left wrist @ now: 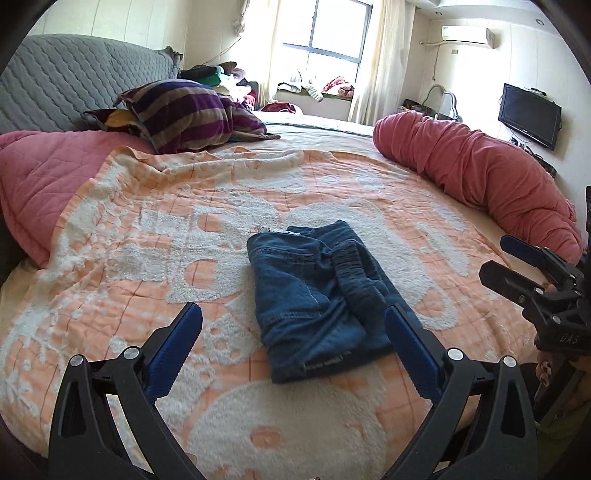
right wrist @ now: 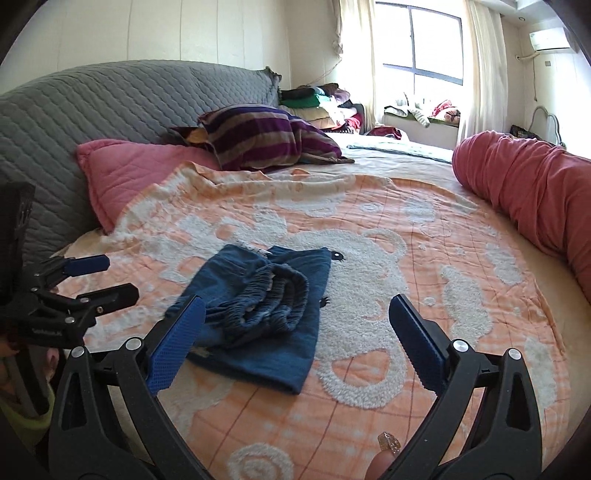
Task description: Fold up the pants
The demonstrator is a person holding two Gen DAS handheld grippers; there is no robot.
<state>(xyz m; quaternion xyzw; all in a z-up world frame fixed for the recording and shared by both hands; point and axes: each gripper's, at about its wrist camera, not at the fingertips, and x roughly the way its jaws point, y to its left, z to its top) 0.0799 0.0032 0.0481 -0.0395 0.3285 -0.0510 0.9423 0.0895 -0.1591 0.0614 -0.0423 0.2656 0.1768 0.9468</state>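
Note:
The blue denim pants lie folded into a compact rectangle on the orange and white blanket, with the elastic waistband bunched on top. My left gripper hovers above the near edge of the pants, open, its blue pads clear of the cloth. My right gripper is also open, above the blanket just on the near side of the pants, with nothing between its fingers. Each gripper shows in the other's view: the right gripper at the right edge, the left gripper at the left edge.
A purple striped pillow and a pink quilt lie at the head of the bed by the grey padded headboard. A rolled red duvet runs along the right edge. A window and a wall TV are beyond. A person's fingertip shows at the bottom.

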